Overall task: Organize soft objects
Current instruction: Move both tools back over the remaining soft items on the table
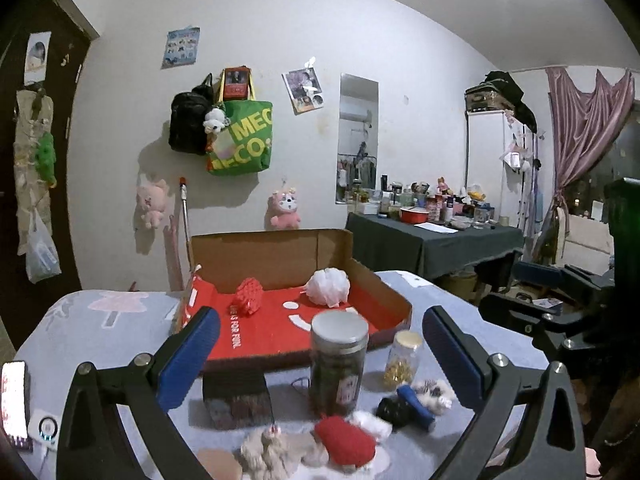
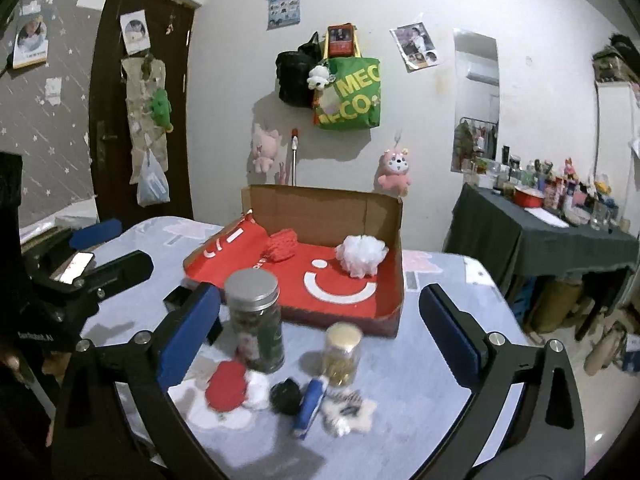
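Observation:
An open cardboard box (image 1: 372, 280) (image 2: 394, 236) with a red lining stands on the table; inside lie a red knitted piece (image 1: 249, 295) (image 2: 281, 245) and a white mesh puff (image 1: 329, 286) (image 2: 361, 255). In front of the box lie a red soft item (image 1: 346, 438) (image 2: 227, 385), white fluffy pieces (image 1: 268, 450) (image 2: 348, 412), a black soft ball (image 1: 394, 410) (image 2: 285, 397) and a blue tube-like thing (image 1: 417, 402) (image 2: 310, 402). My left gripper (image 1: 320, 354) is open, nothing between its blue pads. My right gripper (image 2: 318, 338) is open wide and holds nothing.
A tall dark jar with a silver lid (image 1: 339, 364) (image 2: 256, 322) and a small jar with a gold lid (image 1: 402, 360) (image 2: 342, 354) stand between the box and the soft items. A dark small box (image 1: 236, 400) sits at left. A phone (image 1: 14, 400) lies at the table's left edge.

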A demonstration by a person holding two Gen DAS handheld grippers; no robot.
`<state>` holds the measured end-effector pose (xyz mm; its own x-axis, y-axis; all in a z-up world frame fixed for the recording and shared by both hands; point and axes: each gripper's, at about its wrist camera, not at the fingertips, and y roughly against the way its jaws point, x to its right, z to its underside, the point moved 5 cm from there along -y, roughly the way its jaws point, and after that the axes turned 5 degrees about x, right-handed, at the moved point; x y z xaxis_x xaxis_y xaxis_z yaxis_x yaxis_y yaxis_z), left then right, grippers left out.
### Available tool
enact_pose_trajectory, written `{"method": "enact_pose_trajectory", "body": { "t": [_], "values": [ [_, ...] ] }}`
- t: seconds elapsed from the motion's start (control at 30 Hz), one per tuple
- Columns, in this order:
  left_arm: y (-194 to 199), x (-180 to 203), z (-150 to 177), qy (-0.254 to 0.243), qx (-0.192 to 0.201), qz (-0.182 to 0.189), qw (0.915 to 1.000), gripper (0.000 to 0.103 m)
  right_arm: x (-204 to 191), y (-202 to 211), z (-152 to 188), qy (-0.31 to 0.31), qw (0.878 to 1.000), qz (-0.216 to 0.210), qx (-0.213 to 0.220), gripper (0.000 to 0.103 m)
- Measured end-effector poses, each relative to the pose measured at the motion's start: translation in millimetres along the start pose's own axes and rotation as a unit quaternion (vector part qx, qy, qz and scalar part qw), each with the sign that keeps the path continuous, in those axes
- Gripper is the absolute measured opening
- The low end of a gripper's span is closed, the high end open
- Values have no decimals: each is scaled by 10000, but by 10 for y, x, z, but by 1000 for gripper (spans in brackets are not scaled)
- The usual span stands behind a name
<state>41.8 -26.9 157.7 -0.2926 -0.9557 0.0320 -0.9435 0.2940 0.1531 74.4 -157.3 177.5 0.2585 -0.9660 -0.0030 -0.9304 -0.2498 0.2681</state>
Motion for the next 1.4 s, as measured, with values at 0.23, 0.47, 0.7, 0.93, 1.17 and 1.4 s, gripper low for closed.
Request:
{"method": "enact_pose_trajectory", "body": {
  "t": [0.23,0.47,0.7,0.93,1.17,1.4],
  "values": [
    [50,18,364,76,-157,-97,9998,103,-29,90,408,-98,9993,346,71,102],
    [-44,-27,790,178,-460,-289,9984,103,-40,15,830,-144,9987,495,-16,102],
    [-180,-62,1155,303,-848,-432,9950,103,-69,-123,1132,-93,9977,623,-241,102],
    [-268,-51,1406,256,-1205,-516,9910,103,-78,-291,1437,-218,9960,559,-659,102],
    [-304,-84,1510,318,-1416,-559,9878,103,-50,-370,1568,-341,9943,538,-854,102],
    [-304,-190,1474,263,-1509,-623,9862,103,-21,-427,1593,-409,9933,548,-930,102]
  ]
}}
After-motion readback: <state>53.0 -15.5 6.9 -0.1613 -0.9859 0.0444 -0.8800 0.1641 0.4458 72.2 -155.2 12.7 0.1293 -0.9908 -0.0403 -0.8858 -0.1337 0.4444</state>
